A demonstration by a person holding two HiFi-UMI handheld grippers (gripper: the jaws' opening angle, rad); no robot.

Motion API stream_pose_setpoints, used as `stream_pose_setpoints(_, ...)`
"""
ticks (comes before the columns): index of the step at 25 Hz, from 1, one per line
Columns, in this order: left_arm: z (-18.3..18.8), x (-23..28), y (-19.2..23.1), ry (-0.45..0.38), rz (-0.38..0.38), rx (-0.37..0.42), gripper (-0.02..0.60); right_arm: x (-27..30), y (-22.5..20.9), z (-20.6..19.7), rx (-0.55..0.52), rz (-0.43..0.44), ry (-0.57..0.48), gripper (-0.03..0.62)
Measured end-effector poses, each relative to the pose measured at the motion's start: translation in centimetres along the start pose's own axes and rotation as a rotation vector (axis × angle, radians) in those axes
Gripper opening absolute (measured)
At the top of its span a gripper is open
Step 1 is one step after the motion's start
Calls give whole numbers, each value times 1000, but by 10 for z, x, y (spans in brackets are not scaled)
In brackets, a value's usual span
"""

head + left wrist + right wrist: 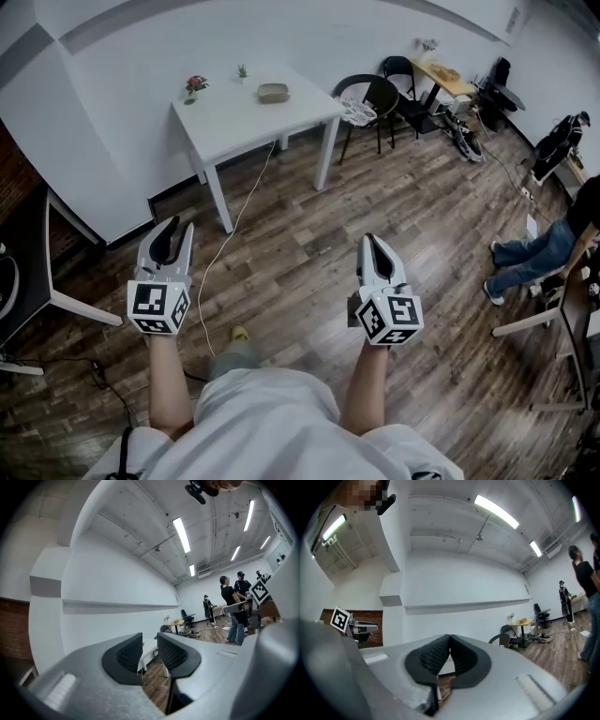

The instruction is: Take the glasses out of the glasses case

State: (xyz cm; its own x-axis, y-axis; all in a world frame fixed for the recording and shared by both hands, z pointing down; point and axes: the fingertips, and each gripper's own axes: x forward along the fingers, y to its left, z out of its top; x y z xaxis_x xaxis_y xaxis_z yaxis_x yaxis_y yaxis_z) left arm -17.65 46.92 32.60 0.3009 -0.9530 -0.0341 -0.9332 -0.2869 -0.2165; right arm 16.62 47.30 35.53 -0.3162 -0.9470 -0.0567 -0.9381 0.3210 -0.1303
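**Left gripper** point(172, 230): held level in the person's left hand, out over the wood floor point(309, 244). In the left gripper view point(150, 641) the jaws stand apart and grip nothing; only the far room shows through the gap.

**Right gripper** point(375, 242): held level in the right hand, beside the left one and well apart from it. In the right gripper view point(450, 639) the jaws are closed, pad tips touching, with nothing held.

**Case** point(273, 92): a grey oval lying flat on the white surface point(234, 117) against the wall, well ahead of both grippers. It is too small to tell whether the lid is up.

**Flowers** point(195, 86): at the surface's back left corner.

**Plant** point(242, 71): small, between flowers and case, by the wall.

**Chair** point(370, 98): black, just right of the surface.

**Cable** point(234, 225): runs from the surface down across the floor.
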Motion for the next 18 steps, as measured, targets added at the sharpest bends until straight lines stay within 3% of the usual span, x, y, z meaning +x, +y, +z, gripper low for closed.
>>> stream_pose_setpoints(10, -15, 56, 5, 11, -29, -10, 107, 42, -27, -7, 2, -37, 11, 3)
stream_pose_setpoints(18, -36, 121, 28, 36, -37, -20, 107, 109, -42, -15, -8, -45, 29, 3)
